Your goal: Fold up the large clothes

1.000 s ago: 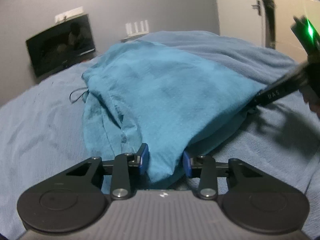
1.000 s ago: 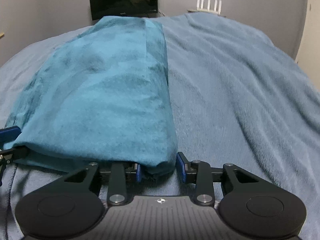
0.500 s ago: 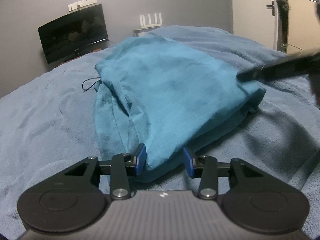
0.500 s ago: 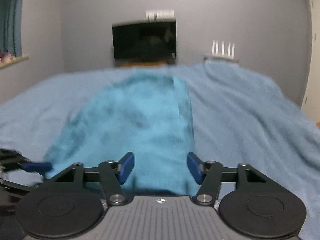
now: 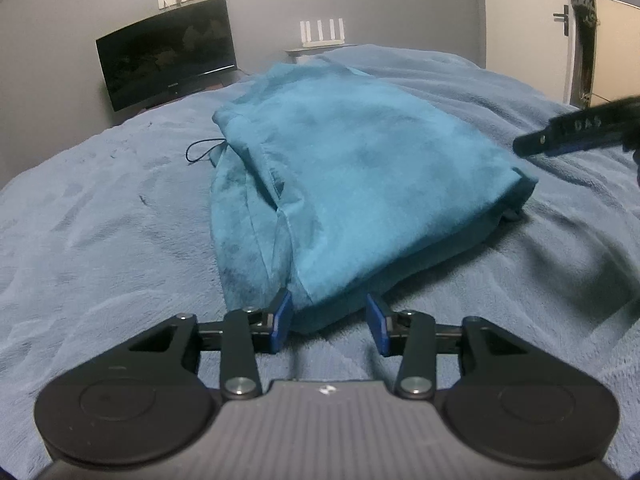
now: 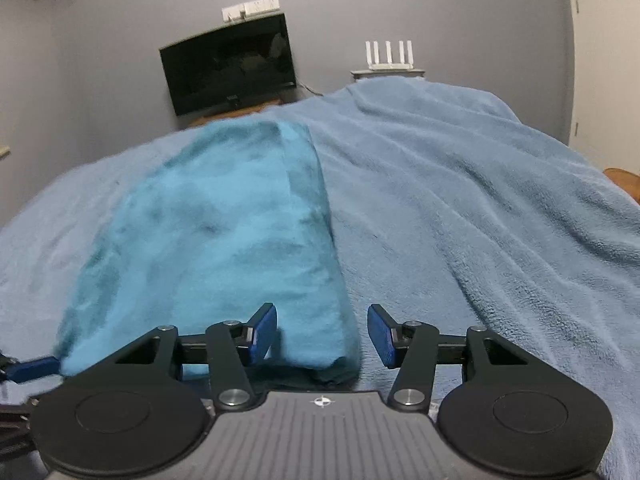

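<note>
**Teal garment lies folded on the blue bed, both grippers loose at its near corners**

Left wrist view: the teal garment lies folded in a thick, soft stack in the middle of the blanket-covered bed, with a seam and a dark drawstring loop showing on its left side. The left gripper is opening; the cloth's near corner sits between its blue pads, not pinched. The right gripper's finger is cut off at the right edge.

Right wrist view: the garment looks blurred. The right gripper is spread apart, nothing clamped, the folded corner just ahead. A dark monitor and white router stand against the grey wall.
</note>
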Tool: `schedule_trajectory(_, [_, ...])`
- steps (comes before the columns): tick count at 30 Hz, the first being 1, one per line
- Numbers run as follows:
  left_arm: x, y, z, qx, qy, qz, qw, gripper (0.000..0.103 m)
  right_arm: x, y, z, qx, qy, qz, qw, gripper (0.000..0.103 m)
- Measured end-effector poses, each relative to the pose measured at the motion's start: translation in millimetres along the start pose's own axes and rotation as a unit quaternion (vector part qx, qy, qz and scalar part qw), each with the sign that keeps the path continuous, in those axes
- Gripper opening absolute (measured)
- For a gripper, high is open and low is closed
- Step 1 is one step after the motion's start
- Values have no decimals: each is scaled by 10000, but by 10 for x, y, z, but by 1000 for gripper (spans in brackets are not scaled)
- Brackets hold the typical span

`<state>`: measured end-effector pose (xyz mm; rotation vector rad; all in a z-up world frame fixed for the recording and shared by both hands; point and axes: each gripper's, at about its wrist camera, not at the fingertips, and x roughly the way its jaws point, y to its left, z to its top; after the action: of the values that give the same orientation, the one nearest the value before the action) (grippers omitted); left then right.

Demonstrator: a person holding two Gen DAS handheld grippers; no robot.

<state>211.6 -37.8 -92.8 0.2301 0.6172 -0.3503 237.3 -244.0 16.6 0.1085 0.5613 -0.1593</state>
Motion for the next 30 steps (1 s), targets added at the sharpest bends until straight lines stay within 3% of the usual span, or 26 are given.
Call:
schedule_trajectory(4, [-179,-42,-2,-37,-182,-11,9998,52,-227,21,-1,-63,-63,5,10000,55])
schedule_trajectory(12, [-464,-153,-58,-278,-247,-209,9991,70,-579,-69,-232,615,602,47,9963,61])
schedule_trajectory(14, [-507,-94,-88,-738,-128,-350,9966,74,-662,-38,-290,677,658,-22,9955,72])
schedule_trajectory(16, [-553,-29,-121,-1135,-97,-365,9928,89,-728,43,-339,552,656,-123,9962,91])
schedule_trajectory(18, [-594,-10,-131,-1222,-132,-69,9924,96,-745,142,-347,243,548,-202,9980,91])
schedule_trajectory(21, [-555,-16,-141,-1209,-38,161,9925,97,-716,275,-361,-137,516,-287,9982,92])
schedule_trajectory(26, [-398,-42,-175,-1087,288,182,9935,97,-669,391,-370,-449,578,-280,9969,92])
schedule_trajectory(30, [-381,-63,-176,-963,301,104,9948,97,-657,391,-360,-469,586,-265,9968,92])
